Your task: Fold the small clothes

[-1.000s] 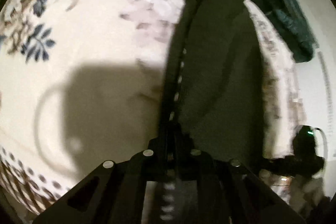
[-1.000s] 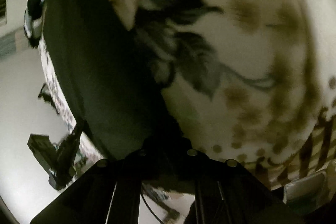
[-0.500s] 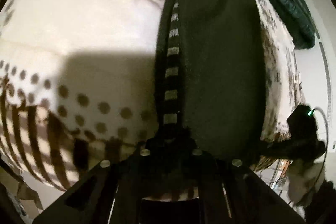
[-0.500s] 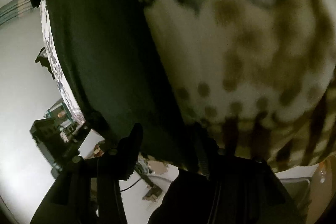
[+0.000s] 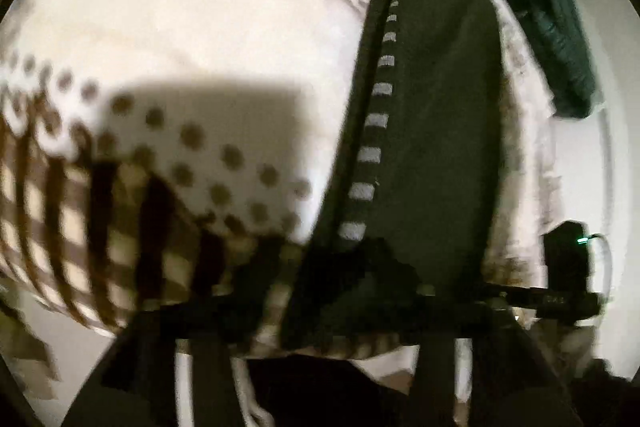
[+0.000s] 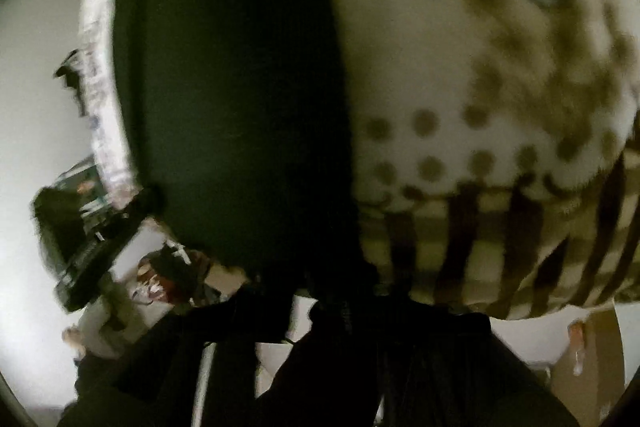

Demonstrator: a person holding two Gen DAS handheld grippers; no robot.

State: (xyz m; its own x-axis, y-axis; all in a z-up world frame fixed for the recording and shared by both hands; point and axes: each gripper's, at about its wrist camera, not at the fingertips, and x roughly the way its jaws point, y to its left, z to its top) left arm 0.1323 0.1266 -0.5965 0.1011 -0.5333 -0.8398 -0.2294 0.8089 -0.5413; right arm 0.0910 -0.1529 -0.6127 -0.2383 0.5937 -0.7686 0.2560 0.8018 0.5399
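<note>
Right hand-held gripper (image 6: pixel 332 291) fingertips lost in shadow

A big soft blanket (image 5: pixel 224 27) covers the bed. It is cream with brown dots, dark brown stripes near its edge, and grey-blue leaves further up. A square dark shadow (image 5: pixel 208 115) falls on it. A bunched-up dark teal cloth (image 5: pixel 560 39) lies at the far right edge of the blanket. Past the bed, the pale floor (image 6: pixel 36 107) shows.
</note>
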